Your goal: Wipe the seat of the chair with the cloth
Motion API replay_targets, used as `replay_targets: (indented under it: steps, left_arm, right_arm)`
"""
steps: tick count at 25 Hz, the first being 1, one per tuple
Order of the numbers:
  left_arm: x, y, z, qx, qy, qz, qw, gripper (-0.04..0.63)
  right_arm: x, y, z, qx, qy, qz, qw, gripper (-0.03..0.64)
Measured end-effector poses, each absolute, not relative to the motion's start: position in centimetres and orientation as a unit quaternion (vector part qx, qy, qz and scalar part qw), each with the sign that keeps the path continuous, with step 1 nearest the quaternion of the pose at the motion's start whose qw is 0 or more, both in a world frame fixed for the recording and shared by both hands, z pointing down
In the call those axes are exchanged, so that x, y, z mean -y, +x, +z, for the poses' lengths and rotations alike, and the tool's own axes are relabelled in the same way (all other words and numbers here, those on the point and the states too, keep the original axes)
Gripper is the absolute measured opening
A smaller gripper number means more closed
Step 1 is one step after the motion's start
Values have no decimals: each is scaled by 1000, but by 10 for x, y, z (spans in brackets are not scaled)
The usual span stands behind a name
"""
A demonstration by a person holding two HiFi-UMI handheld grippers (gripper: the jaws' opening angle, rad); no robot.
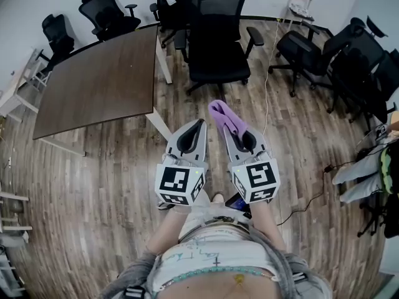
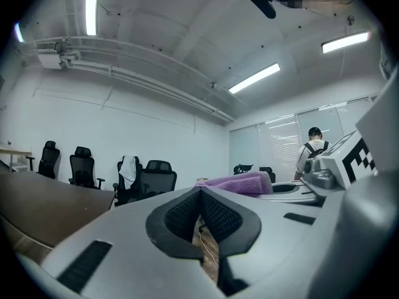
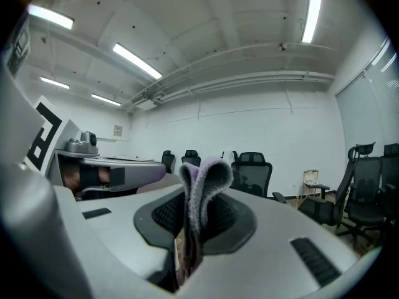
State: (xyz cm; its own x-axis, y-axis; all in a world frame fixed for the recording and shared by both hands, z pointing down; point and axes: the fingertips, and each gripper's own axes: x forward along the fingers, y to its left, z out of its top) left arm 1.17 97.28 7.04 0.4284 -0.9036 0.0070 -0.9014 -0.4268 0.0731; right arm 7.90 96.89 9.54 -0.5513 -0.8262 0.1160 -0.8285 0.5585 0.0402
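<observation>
Brown table [image 1: 100,80] at 10 o'clock, black chair [image 1: 215,36] at 12 o'clock, well apart from both grippers. Left gripper [image 1: 199,124] at 6 o'clock, jaws together on nothing. Right gripper [image 1: 226,129] just beside it is clamped on the purple cloth [image 1: 222,116], whose fold sticks out past the tips toward 12.
</observation>
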Motion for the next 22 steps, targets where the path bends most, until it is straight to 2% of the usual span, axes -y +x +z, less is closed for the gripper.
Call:
replay_targets:
  steps: [8,22]
  left_arm:
    - [-937,8,77,535,843,-15,46,2]
    - [-815,3,73,496,867,-17,46,2]
  right_arm:
    - [-938,77,96,877,476,13,62,52]
    - [-822,59,91,860,507,10,61,52]
